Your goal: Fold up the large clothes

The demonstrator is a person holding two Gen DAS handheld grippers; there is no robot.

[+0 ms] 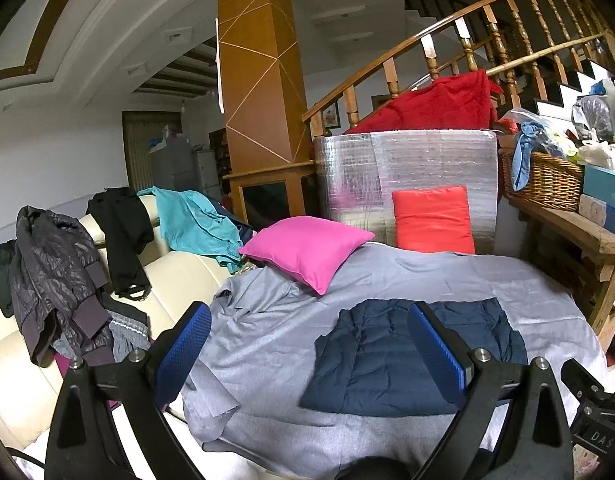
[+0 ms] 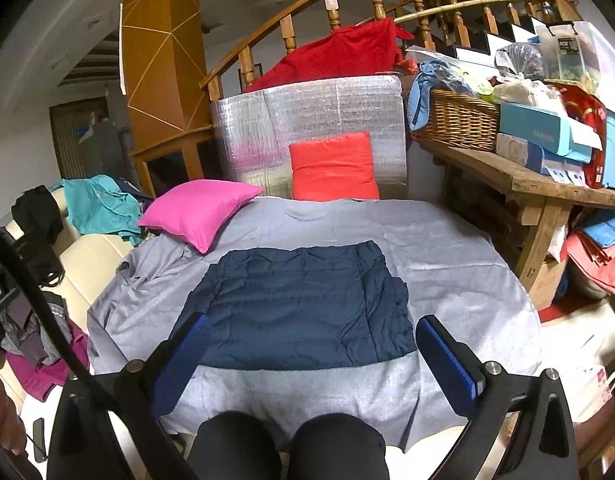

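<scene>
A navy puffer jacket point(image 2: 303, 304) lies folded into a flat rectangle on the grey sheet point(image 2: 459, 272) covering the table. In the left wrist view the same jacket point(image 1: 371, 360) sits right of centre. My left gripper point(image 1: 311, 344) hangs open above the sheet, its right finger point(image 1: 439, 348) over the jacket and its left finger over bare cloth. My right gripper point(image 2: 313, 356) is open too, held back from the jacket's near edge with nothing between its blue pads point(image 2: 447, 360). A person's dark-clad knees point(image 2: 291, 444) show at the bottom edge.
A pink cushion point(image 2: 199, 212) and a red cushion point(image 2: 333, 168) rest at the far side against a silver foil panel point(image 2: 307, 120). Several garments point(image 1: 59, 272) drape over a cream sofa point(image 1: 179, 276) on the left. A wooden bench point(image 2: 527, 184) with a wicker basket point(image 2: 455, 120) and boxes stands right.
</scene>
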